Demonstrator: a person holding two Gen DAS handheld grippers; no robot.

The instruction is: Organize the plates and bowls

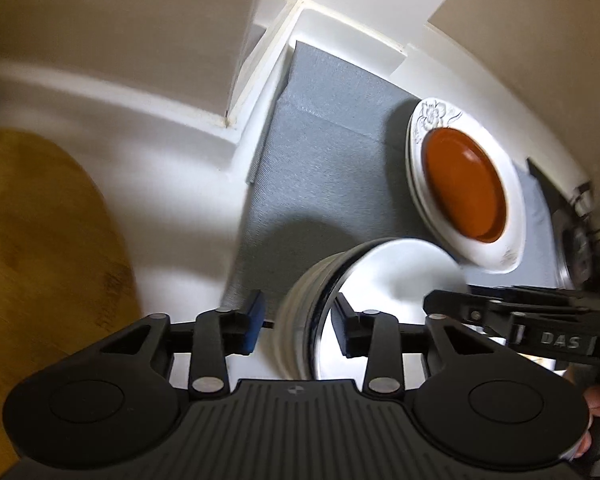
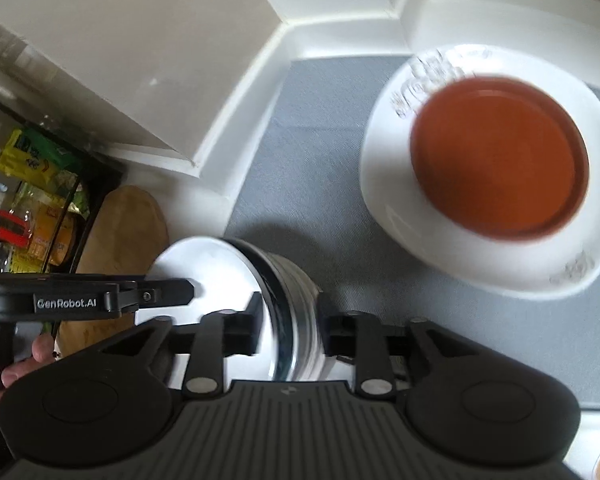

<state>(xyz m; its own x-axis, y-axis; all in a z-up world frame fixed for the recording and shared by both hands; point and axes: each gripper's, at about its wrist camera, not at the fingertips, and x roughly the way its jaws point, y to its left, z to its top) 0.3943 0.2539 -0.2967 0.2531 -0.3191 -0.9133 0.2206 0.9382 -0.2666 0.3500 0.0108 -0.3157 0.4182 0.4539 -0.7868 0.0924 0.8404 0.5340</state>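
A white ribbed bowl with a dark rim point(image 1: 364, 280) is held between both grippers above a grey mat point(image 1: 320, 152). My left gripper point(image 1: 300, 326) straddles the bowl's rim, fingers on either side of its wall. My right gripper point(image 2: 290, 324) straddles the opposite rim of the same bowl point(image 2: 220, 264). A stack of white flowered plates point(image 1: 496, 248) with an orange plate point(image 1: 464, 188) on top lies on the mat to the right; it also shows in the right wrist view point(image 2: 392, 168), with the orange plate point(image 2: 500, 160) on it.
A round wooden board point(image 1: 40, 240) lies at the left on the white counter point(image 1: 172, 184). White cabinet walls point(image 2: 148, 72) stand behind. Packaged food point(image 2: 40, 200) sits on a dark shelf at the far left.
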